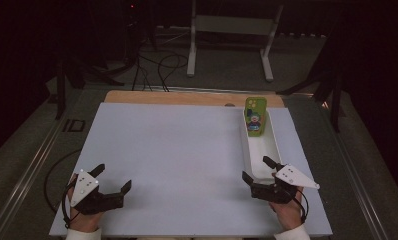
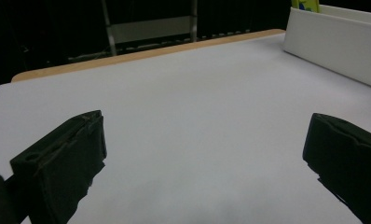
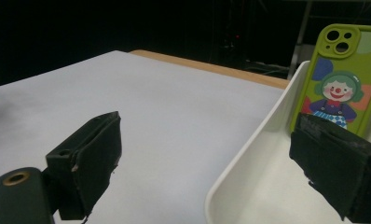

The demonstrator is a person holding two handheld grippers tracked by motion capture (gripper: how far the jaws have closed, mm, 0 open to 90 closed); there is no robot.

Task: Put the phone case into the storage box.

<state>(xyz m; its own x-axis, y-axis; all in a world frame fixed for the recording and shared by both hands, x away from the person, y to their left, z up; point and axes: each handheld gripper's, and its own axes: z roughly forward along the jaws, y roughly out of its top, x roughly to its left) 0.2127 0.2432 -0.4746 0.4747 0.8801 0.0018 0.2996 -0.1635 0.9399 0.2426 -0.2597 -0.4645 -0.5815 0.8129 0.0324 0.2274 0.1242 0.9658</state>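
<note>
A green phone case (image 1: 255, 116) with a cartoon clown on it leans upright against the far end of a long white tray (image 1: 249, 157) at the right of the table. In the right gripper view the phone case (image 3: 338, 88) stands beyond the jaws, inside the tray (image 3: 249, 154). My right gripper (image 1: 260, 168) is open at the tray's near end, one jaw over the tray and the other outside its left wall. My left gripper (image 1: 112, 178) is open over the bare white mat near the front left, holding nothing.
A white mat (image 1: 177, 160) covers the table, with a wooden strip (image 1: 187, 97) along its far edge. A white metal stand (image 1: 232, 30) and cables (image 1: 157, 70) sit on the floor behind. The tray's wall (image 2: 337, 44) shows at the right of the left gripper view.
</note>
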